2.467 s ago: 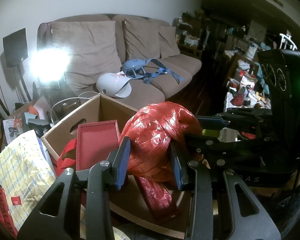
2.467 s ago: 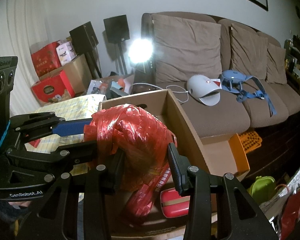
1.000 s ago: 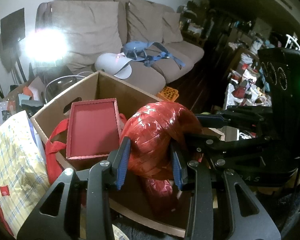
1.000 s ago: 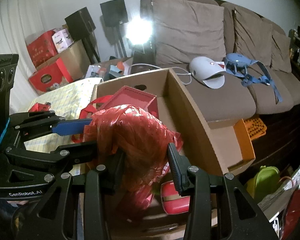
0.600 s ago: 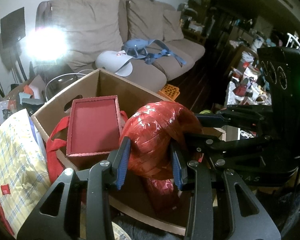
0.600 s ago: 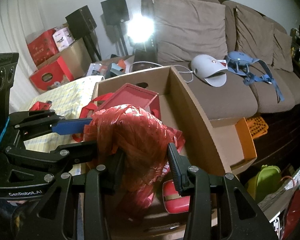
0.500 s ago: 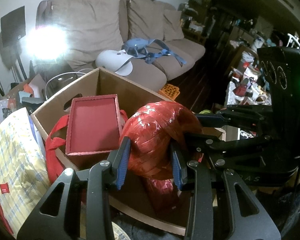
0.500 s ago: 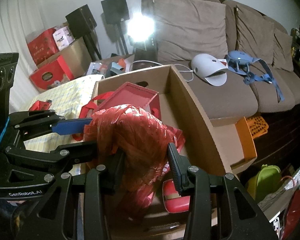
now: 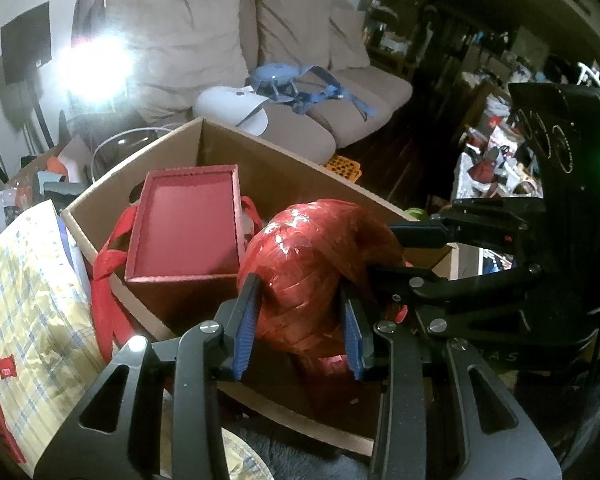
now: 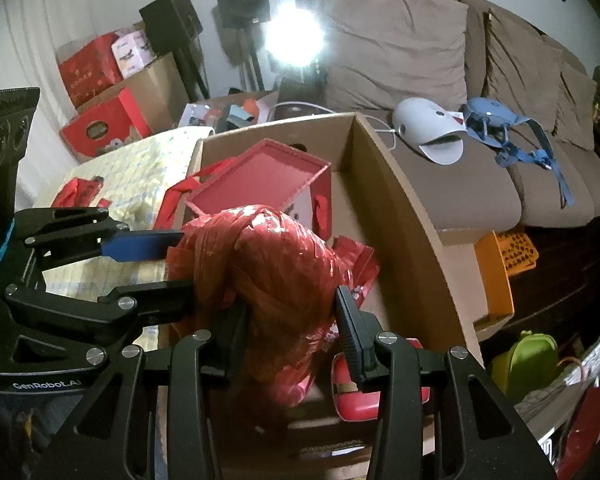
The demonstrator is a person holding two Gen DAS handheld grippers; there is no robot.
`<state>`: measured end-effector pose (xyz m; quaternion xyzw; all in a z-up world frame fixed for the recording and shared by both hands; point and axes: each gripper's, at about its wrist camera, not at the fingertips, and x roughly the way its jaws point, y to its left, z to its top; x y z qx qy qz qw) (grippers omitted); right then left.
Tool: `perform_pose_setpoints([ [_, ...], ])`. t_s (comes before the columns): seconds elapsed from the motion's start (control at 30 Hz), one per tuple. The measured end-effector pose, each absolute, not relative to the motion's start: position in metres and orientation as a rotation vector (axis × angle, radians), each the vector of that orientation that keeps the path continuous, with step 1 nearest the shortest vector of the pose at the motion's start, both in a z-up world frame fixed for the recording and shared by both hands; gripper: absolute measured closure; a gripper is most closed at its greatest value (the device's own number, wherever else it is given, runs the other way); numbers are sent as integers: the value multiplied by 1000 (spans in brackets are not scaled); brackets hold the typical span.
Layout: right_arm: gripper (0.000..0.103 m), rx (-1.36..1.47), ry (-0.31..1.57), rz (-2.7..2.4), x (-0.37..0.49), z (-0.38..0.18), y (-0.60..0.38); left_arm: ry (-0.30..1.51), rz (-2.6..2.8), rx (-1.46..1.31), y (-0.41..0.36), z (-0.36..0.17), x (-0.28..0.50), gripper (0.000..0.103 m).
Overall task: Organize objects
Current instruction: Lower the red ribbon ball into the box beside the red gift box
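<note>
Over the cardboard box, left gripper and right gripper both clamp the red raffia bundle; open floor lies at 6 o'clock, below it.

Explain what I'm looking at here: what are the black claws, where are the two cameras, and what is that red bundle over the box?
There is no robot arm. A person holds two hand grippers, each with a fisheye camera looking forward along its two fingers.

The left wrist view shows the left gripper at the bottom and the right gripper reaching in from the right edge. The right wrist view shows the right gripper below and the left gripper coming in from the left.

Both are shut on the same red plastic bundle, held over an open cardboard box. Inside the box a red tray-like box stands tilted, with a red container lower down. Behind is a brown sofa.
</note>
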<state>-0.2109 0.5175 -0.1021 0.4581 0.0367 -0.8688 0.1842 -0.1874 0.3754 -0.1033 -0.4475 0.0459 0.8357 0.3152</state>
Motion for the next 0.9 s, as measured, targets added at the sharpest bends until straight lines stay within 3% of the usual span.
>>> perform_pose_setpoints([
  [0.9,60,1469,124,-2341,-220,-135,511,83,2094,-1341,371,-138,-198,69],
])
